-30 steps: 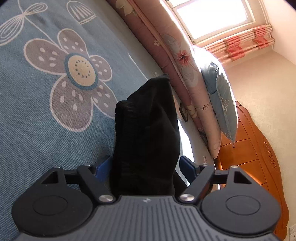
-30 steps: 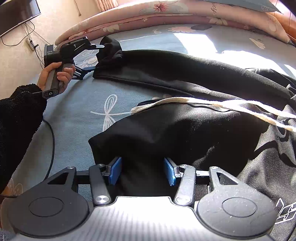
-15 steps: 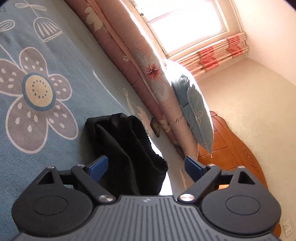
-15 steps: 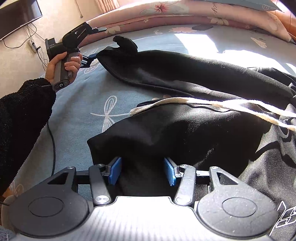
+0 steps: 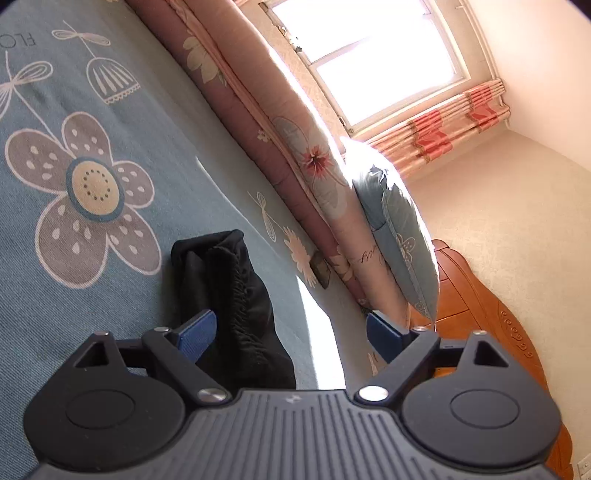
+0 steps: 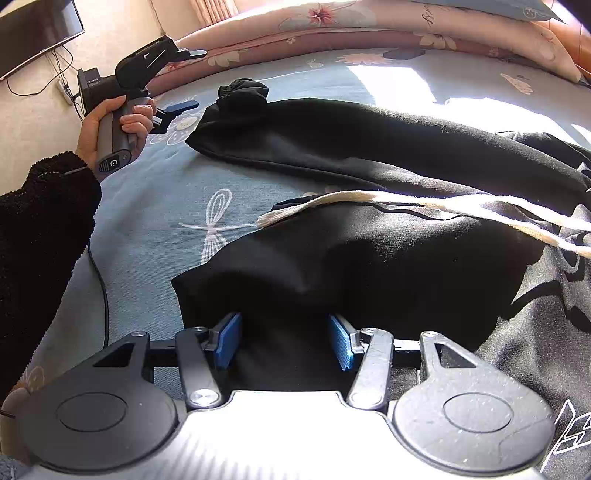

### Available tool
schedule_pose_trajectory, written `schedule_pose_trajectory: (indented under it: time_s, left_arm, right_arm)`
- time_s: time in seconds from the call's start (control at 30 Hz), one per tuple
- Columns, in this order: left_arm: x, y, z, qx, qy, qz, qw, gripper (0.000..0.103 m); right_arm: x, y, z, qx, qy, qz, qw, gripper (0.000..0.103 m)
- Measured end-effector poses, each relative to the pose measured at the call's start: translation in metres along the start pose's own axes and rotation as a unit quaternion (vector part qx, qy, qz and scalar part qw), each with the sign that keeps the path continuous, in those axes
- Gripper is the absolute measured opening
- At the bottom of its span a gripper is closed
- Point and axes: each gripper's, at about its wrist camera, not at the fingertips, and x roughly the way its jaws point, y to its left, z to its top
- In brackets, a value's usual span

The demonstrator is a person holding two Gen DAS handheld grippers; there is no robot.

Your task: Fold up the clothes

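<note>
A black hoodie (image 6: 388, 258) with white drawstrings (image 6: 424, 201) lies spread on the blue flowered bed sheet (image 6: 155, 206). Its sleeve (image 6: 351, 140) stretches to the far left and ends in a bunched cuff (image 6: 242, 94). My left gripper (image 5: 291, 332) is open, and the cuff (image 5: 229, 280) lies loose on the sheet between and just ahead of its fingers. In the right wrist view the left gripper (image 6: 181, 107) hovers left of the cuff. My right gripper (image 6: 284, 347) has its jaws closed on a fold of the hoodie's black fabric near the hem.
A rolled pink floral quilt (image 5: 280, 147) and a blue pillow (image 5: 402, 236) line the far side of the bed. A wooden headboard (image 5: 480, 317) stands behind them. A small dark object (image 5: 320, 271) lies by the quilt. A TV (image 6: 33, 33) and cables stand at left.
My left gripper has opened and let go of the sleeve cuff, which now lies on the sheet. The left gripper has drawn back and up to the left. The right gripper has not moved.
</note>
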Motion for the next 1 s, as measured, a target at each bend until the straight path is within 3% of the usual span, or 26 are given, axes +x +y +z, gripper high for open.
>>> schedule_pose_trajectory:
  time_s: [0.13, 0.37, 0.4, 0.47, 0.5, 0.53, 0.57, 0.83, 1.0]
  left_arm:
    - [0.028, 0.010, -0.011, -0.023, 0.045, 0.032, 0.9982, 0.087]
    - [0.046, 0.021, -0.012, -0.068, -0.003, 0.007, 0.9977, 0.086]
    - [0.048, 0.020, -0.014, -0.064, -0.005, 0.014, 0.9978, 0.082]
    - [0.050, 0.015, -0.017, -0.038, -0.001, 0.039, 0.9985, 0.052]
    - [0.049, 0.011, -0.017, -0.023, 0.001, 0.050, 0.9985, 0.043]
    - [0.047, 0.008, -0.017, -0.008, 0.003, 0.059, 0.9982, 0.025]
    - [0.045, 0.004, -0.017, 0.007, 0.004, 0.069, 0.9976, 0.021]
    - [0.007, -0.015, 0.019, 0.078, -0.009, 0.141, 0.9868, 0.015]
    - [-0.025, -0.017, 0.054, 0.139, -0.039, 0.217, 0.9655, 0.014]
  right_arm:
    - [-0.001, -0.001, 0.000, 0.002, -0.001, 0.002, 1.000, 0.057]
    - [-0.002, -0.003, -0.002, 0.002, -0.002, 0.005, 1.000, 0.057]
    - [-0.002, -0.004, -0.002, 0.004, -0.002, 0.007, 1.000, 0.057]
    - [-0.002, -0.004, -0.002, 0.005, -0.002, 0.008, 1.000, 0.057]
    - [-0.002, -0.004, -0.002, 0.005, -0.002, 0.008, 1.000, 0.057]
    - [-0.002, -0.003, -0.002, 0.005, -0.002, 0.009, 1.000, 0.057]
    - [-0.003, -0.003, -0.003, 0.001, -0.002, 0.009, 1.000, 0.057]
    - [-0.014, 0.018, 0.002, -0.073, -0.015, -0.002, 0.997, 0.057]
    - [-0.022, 0.027, 0.006, -0.096, -0.025, 0.016, 0.995, 0.057]
